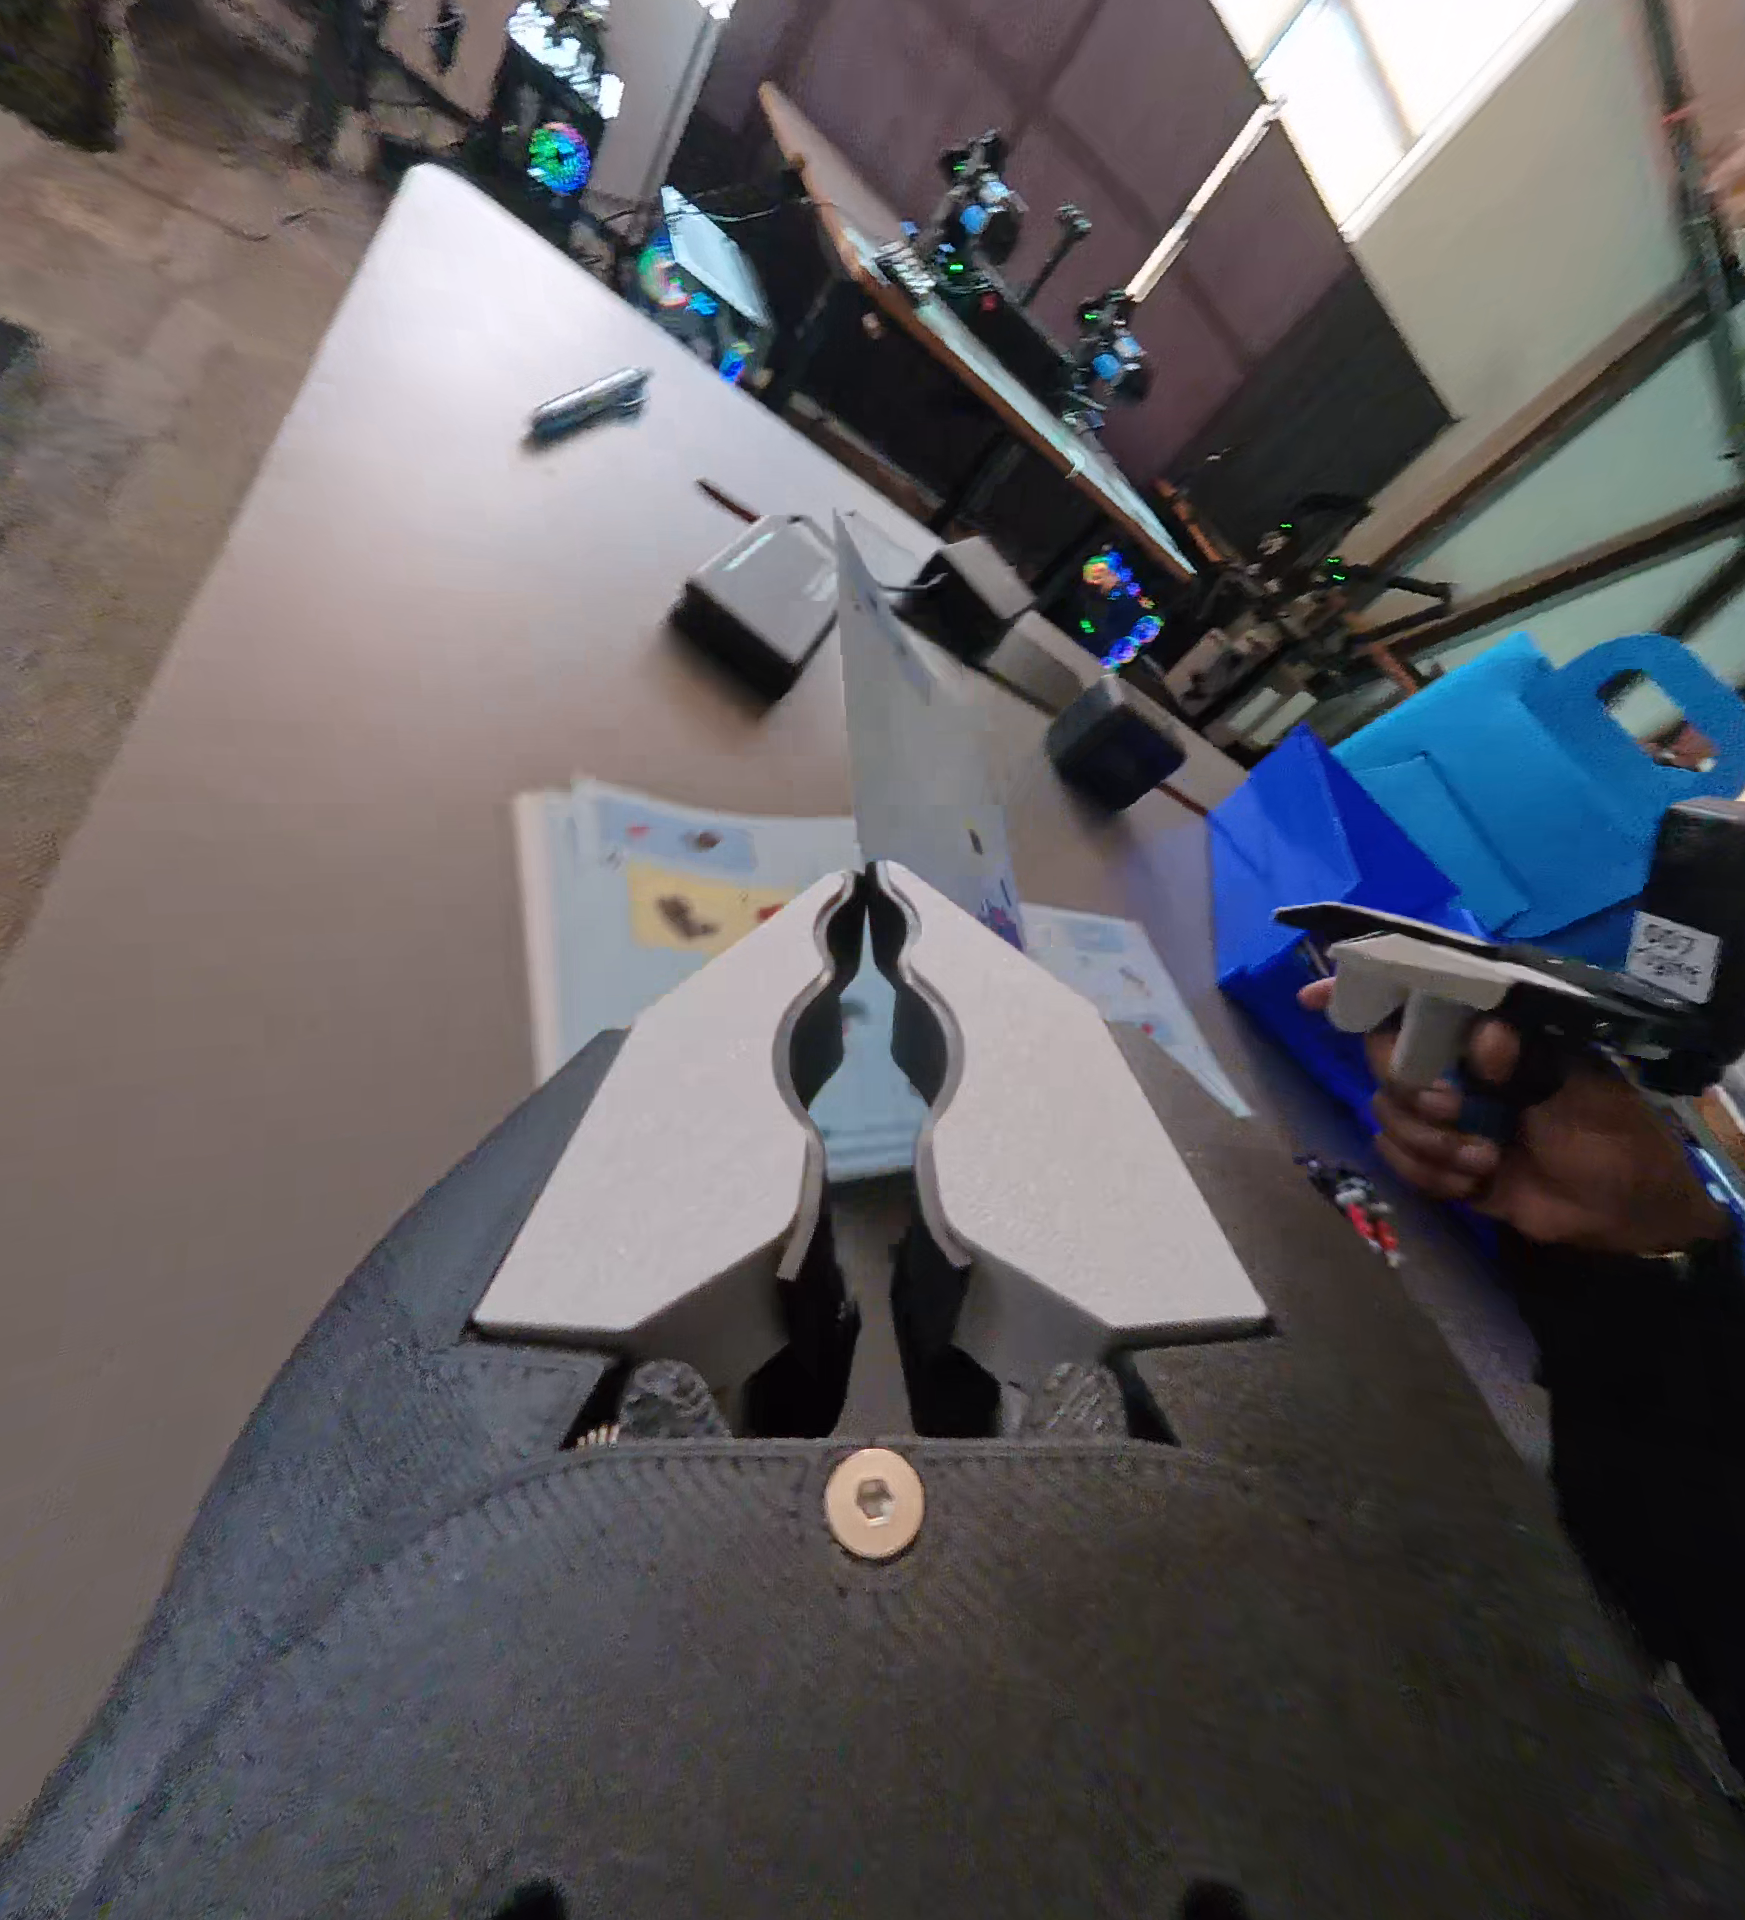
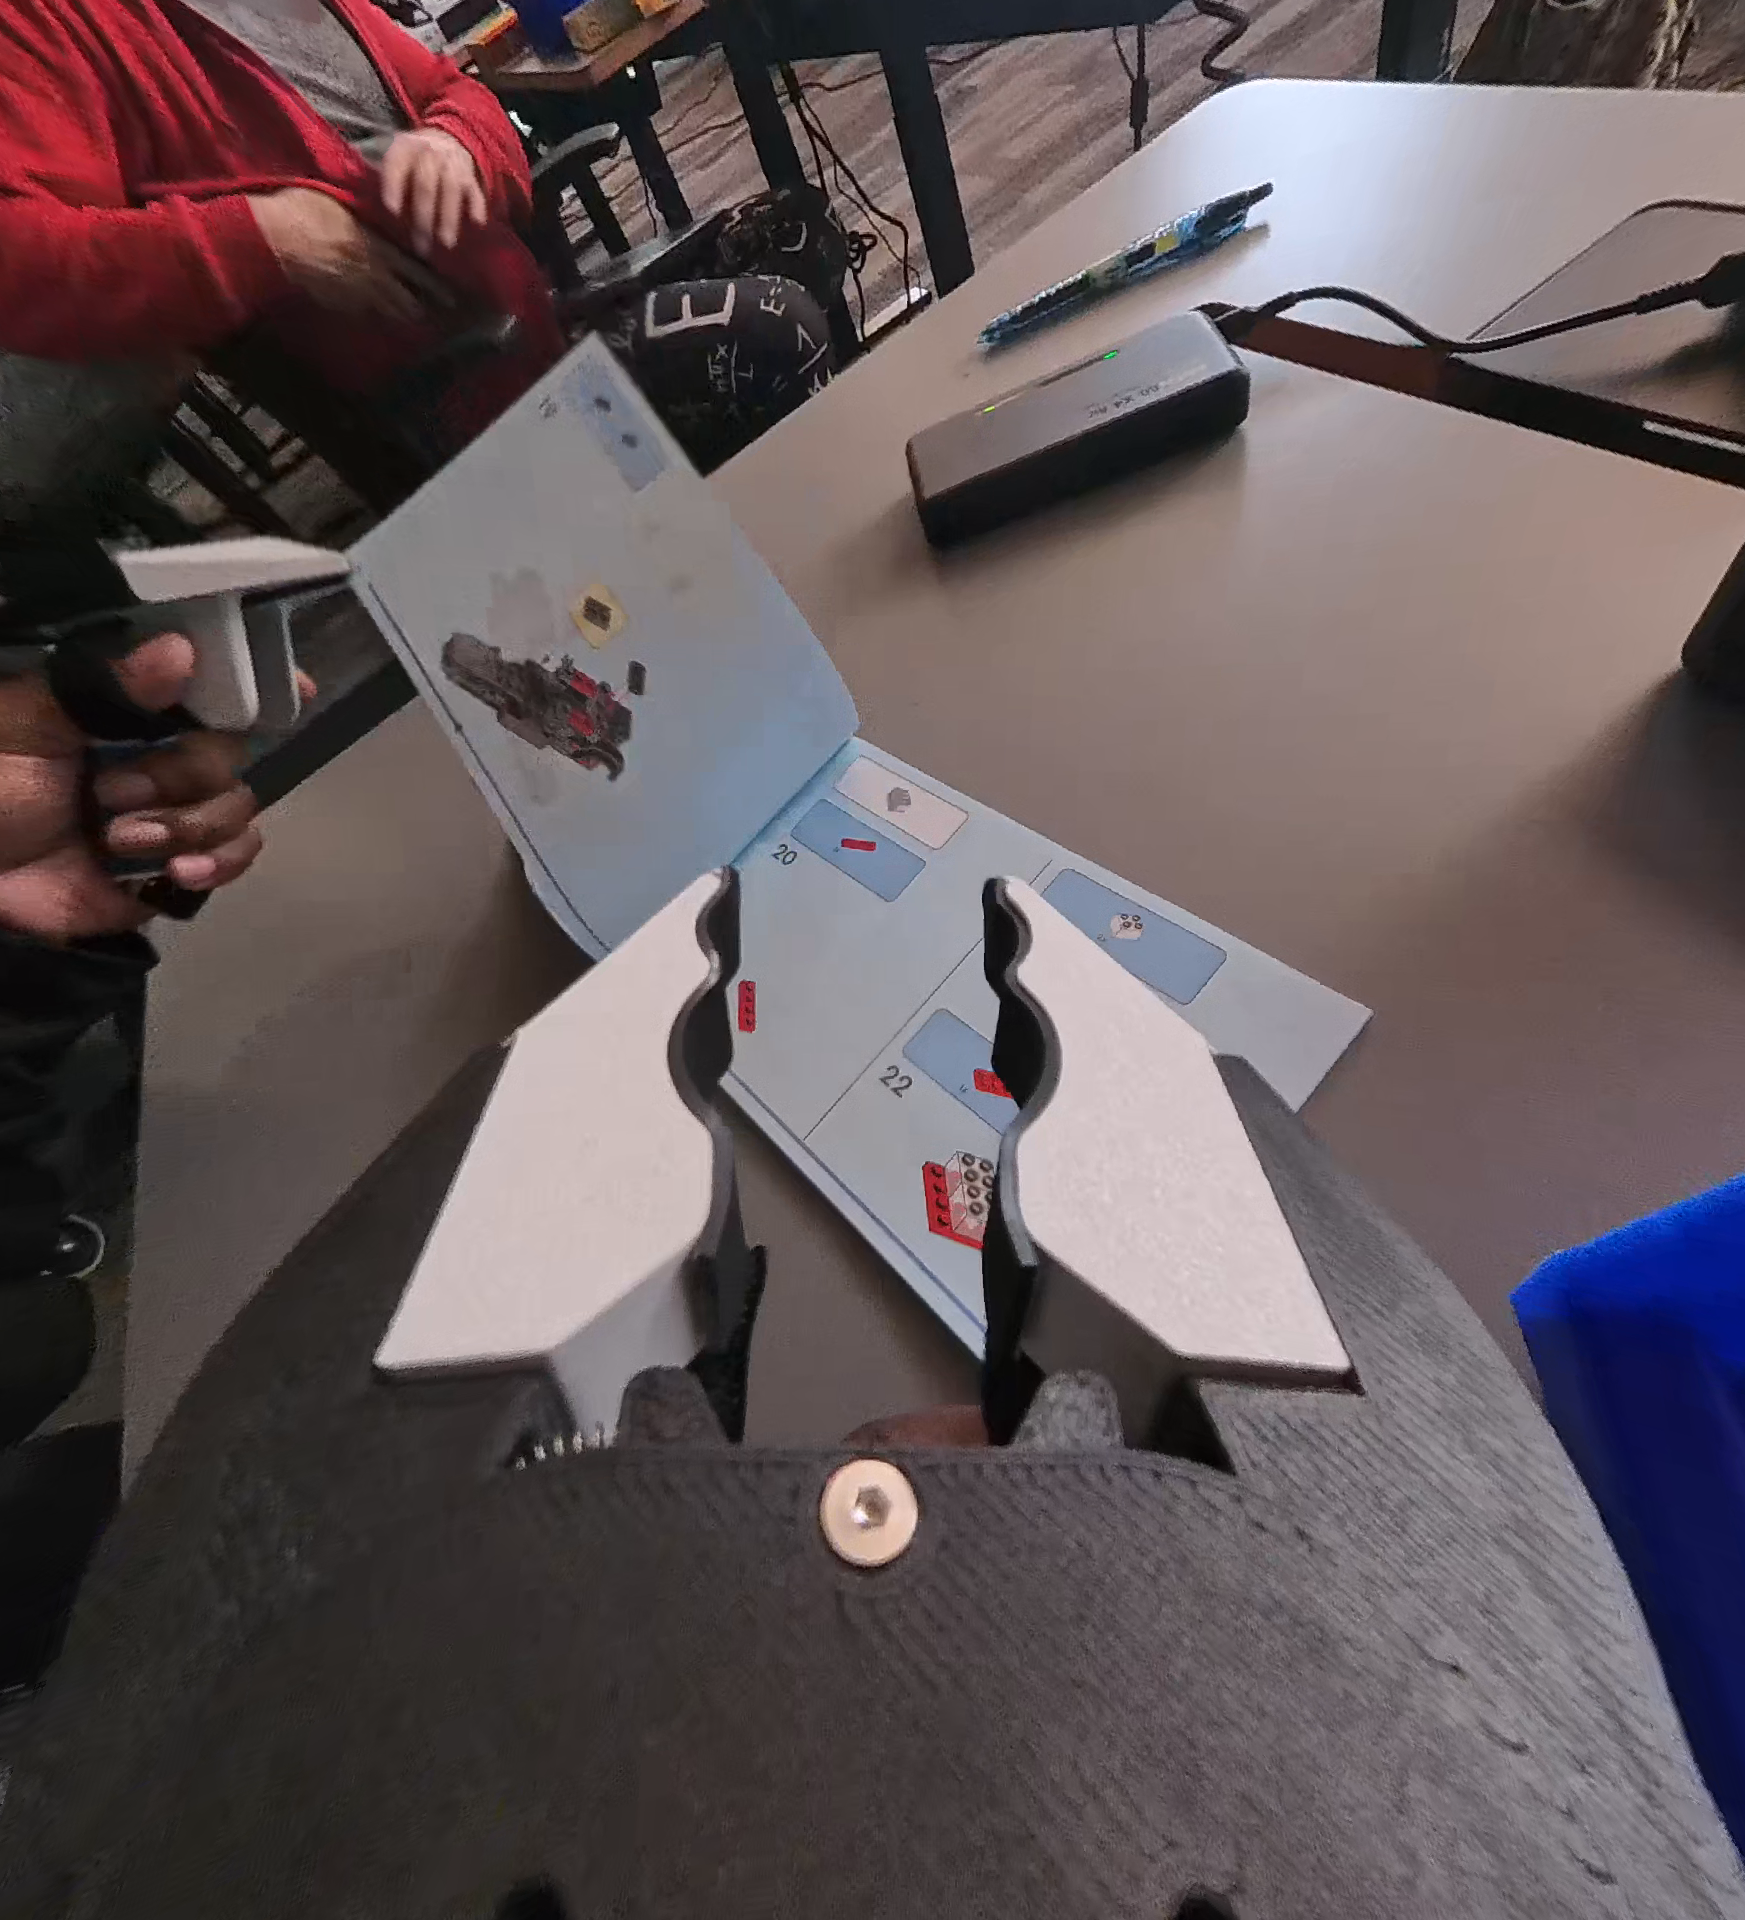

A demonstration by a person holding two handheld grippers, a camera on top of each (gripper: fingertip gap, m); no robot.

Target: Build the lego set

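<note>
At the far left of the right wrist view, a person in a red sleeve [image 2: 120,208] is seen beyond the edge of the tabletop [image 2: 1263,675]. Next, the left gripper [image 2: 333,582] is held in the left hand [image 2: 68,800]. Its jaws are pressed together on the outer edge of a lifted page [image 2: 619,644] of the instruction booklet [image 2: 1107,966]. The pinch is confirmed in the left wrist view, where the page rises edge-on from the closed tips. The rest of the booklet lies flat on the tabletop, open at its building steps.

Above its near corner the right gripper [image 2: 860,888] is held with its jaws spread and nothing between them. Farther right, a black power bank [image 2: 1076,426] and a pen [image 2: 1128,260] lie well apart from the booklet. A blue bag [image 2: 1699,1455] stands at the right edge. Little of the set itself is shown: only a small red, black and grey cluster of bricks [image 1: 1356,1210] can be made out on the tabletop, just beside the right hand [image 1: 1533,1143] and near the blue bag.

The step in hand is judged to be a page turn. It would be done well if the page were carried over in an arc about the spine and not pulled away from it, so that the thin paper is not torn and the booklet is not dragged. The flat half could be pinned lightly by the right gripper. The page should be released only once it is laid past upright.
</note>
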